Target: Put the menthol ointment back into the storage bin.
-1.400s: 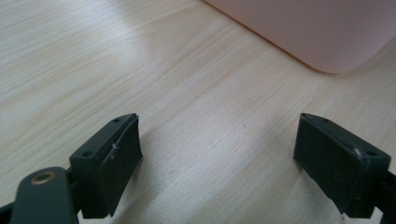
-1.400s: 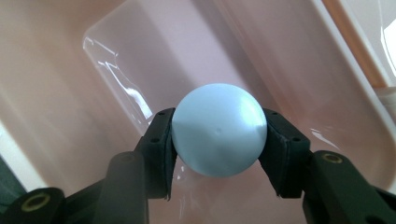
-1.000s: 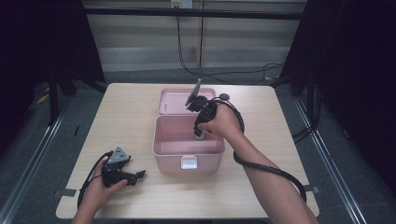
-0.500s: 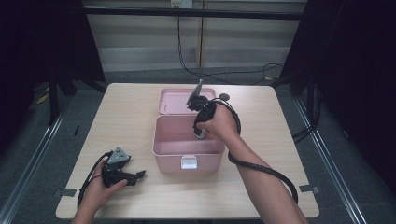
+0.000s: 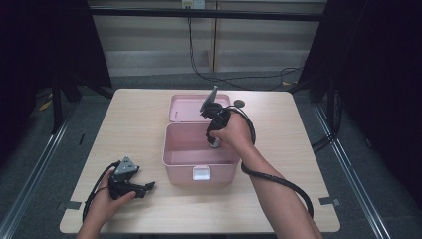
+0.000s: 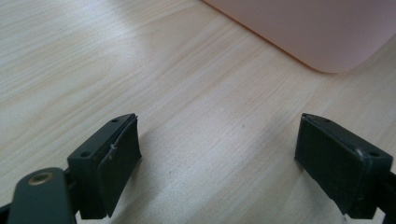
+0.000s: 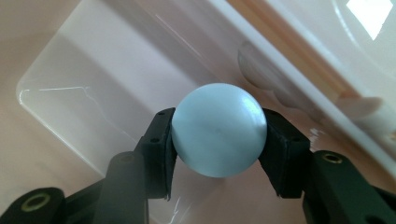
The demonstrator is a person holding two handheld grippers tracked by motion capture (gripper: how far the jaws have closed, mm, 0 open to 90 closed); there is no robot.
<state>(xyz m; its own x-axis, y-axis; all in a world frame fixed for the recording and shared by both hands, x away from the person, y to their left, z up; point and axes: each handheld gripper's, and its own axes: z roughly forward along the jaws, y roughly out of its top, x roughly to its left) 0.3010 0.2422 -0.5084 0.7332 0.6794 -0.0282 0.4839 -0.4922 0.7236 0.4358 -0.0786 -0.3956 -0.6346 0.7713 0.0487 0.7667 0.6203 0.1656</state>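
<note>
Right hand-held gripper (image 7: pixel 217 140): jaws closed on a pale blue ball (image 7: pixel 218 129), pads on opposite sides of it, held inside the open pink box (image 5: pixel 174 159).
Ball's place: over the box floor, near the right wall; whether it touches bottom I can't tell.
Left hand-held gripper (image 6: pixel 217 161): jaws wide apart, nothing between them, low over the bench (image 5: pixel 134 124) just beside the box's front left corner.
Lid (image 5: pixel 186 107): lying behind the box.
Doing it well: if it's being set down, I'd lower until it rests, then part the jaws slowly so it doesn't roll.
</note>
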